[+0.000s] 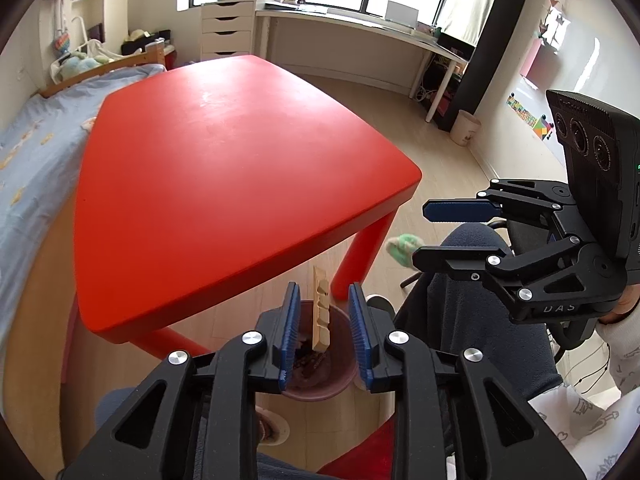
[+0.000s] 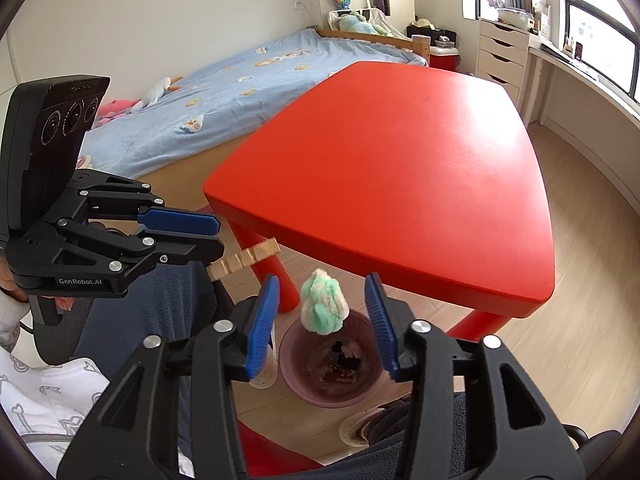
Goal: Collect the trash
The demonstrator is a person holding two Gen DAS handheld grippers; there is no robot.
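A pink waste bin stands on the floor by the red table's near corner; it also shows in the right wrist view, with wrappers inside. My left gripper is open above the bin; a tan notched wooden strip hangs loose in the gap between its pads, touching neither. The strip shows in the right wrist view just beyond the left gripper. My right gripper is open; a green and white crumpled wad is in mid-air between its pads, above the bin. The wad also shows in the left wrist view by the right gripper.
A bare red table fills the middle. A bed with a blue cover lies beyond it. A white desk and drawer unit line the window. A beige bin stands by the desk. The person's legs are close below.
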